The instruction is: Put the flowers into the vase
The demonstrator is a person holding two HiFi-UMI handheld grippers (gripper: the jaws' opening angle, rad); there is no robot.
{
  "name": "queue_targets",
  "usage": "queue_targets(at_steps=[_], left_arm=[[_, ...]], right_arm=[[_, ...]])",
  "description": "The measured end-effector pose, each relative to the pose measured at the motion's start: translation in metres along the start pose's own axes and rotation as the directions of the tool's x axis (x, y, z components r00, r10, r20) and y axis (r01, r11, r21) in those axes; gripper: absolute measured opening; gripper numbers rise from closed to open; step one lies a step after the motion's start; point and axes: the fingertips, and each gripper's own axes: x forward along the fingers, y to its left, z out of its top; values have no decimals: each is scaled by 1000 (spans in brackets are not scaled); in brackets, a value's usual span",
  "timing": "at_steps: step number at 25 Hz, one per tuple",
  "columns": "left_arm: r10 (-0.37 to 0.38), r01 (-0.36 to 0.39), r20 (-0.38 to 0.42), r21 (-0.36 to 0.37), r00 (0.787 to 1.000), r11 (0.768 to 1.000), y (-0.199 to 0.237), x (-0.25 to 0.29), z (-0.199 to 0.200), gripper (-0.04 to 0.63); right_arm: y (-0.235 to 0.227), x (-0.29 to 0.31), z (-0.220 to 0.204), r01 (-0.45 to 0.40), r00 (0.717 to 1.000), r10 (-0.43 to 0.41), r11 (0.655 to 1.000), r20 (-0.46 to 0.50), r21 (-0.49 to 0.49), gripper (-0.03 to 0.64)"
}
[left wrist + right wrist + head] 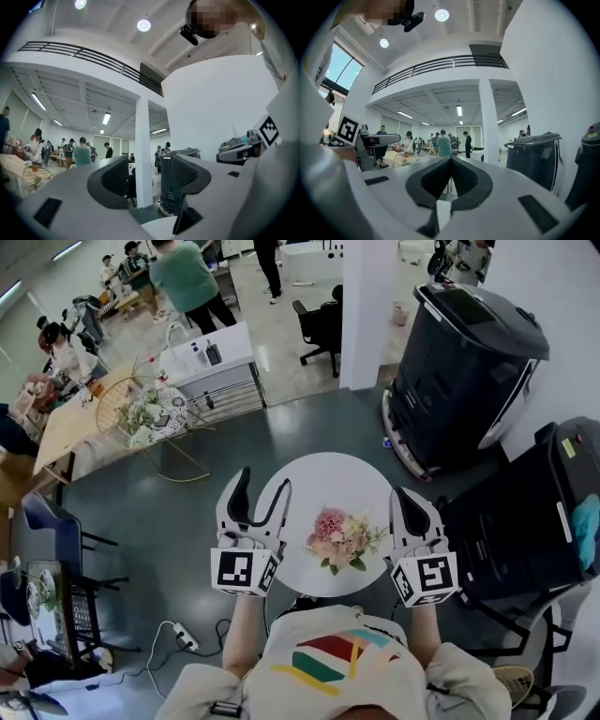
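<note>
A bunch of pink and cream flowers with green leaves stands on the small round white table, just in front of the person. No vase shows under the blooms. My left gripper is held up left of the flowers, its jaws open and nothing between them; the left gripper view looks level across the room through the gap. My right gripper hangs right of the flowers with its jaws shut and empty; in the right gripper view the pads meet. Neither gripper touches the flowers.
Two big black machines stand right of the table. A white pillar and an office chair are beyond it. A wire table with flowers is far left, a power strip lies on the floor, and people work at the back.
</note>
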Motion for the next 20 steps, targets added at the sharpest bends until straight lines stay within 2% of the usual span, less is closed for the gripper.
queue_targets(at_steps=[3, 5, 10, 14, 20], left_arm=[[92, -92, 7, -19, 996, 996, 3, 14, 19, 144], [123, -123, -2, -40, 992, 992, -3, 16, 21, 8], [99, -101, -46, -40, 994, 994, -14, 19, 12, 8], [107, -109, -46, -28, 993, 994, -8, 16, 12, 8], [130, -131, -42, -24, 991, 991, -4, 8, 15, 8]], right_arm=[[-6, 9, 15, 31, 999, -31, 999, 40, 15, 3], [-7, 10, 17, 37, 998, -39, 998, 54, 45, 3], [-9, 11, 9, 60, 998, -64, 993, 30, 99, 3], [-6, 15, 5, 29, 999, -33, 988, 22, 152, 3], [8, 16, 9, -18, 1000, 16, 991, 16, 135, 3]])
